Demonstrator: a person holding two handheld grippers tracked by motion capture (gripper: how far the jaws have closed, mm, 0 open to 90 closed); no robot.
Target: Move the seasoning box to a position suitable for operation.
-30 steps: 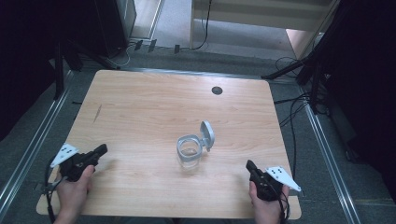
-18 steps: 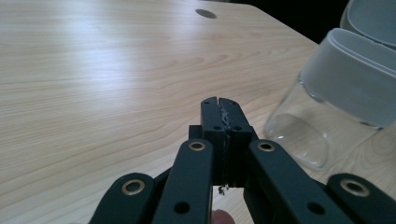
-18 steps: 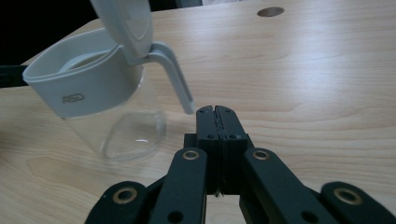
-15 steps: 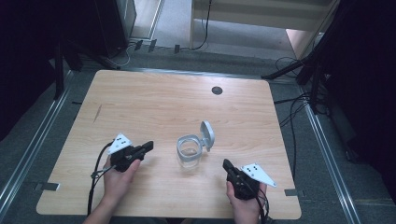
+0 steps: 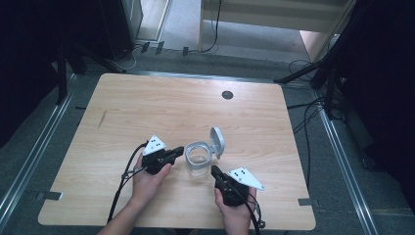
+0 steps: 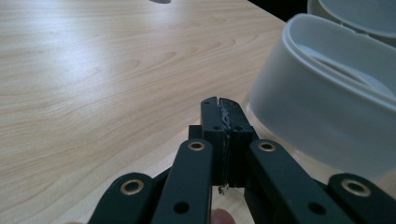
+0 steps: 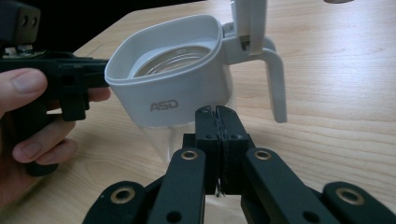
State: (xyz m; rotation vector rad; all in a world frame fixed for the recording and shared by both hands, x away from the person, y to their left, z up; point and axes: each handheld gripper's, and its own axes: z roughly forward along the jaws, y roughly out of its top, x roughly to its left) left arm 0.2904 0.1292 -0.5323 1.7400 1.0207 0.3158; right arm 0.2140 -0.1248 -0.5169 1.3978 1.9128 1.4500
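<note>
One jug [image 5: 198, 159], two grippers and two hands are counted on one wooden table [image 5: 147, 107]. The jug, a clear body with a white collar, is seen standing upright in the near middle of the table in the high view, its one hinged lid [image 5: 217, 141] raised at the jug's 2 o'clock. In the right gripper view the collar is seen to carry the letters "ASD", and one white handle [image 7: 275, 81] is seen hanging down from the hinge side. The left gripper [image 5: 177, 151] is held by the left hand [image 5: 147, 178] at the jug's 9 o'clock, its tip just beside the collar; whether it touches cannot be told. In the left gripper view its two jaws are seen pressed together with nothing between them, the jug wall close at 2 o'clock. The right gripper [image 5: 214, 170] is held by the right hand [image 5: 236, 208] at the jug's 5 o'clock, pointed at the jug's base. In the right gripper view its two jaws are likewise seen closed on nothing, just short of the jug. One dark round hole [image 5: 227, 94] is seen at the table's 12 o'clock, well apart from the jug. One cable [image 5: 122, 178] is seen trailing from the left gripper.
</note>
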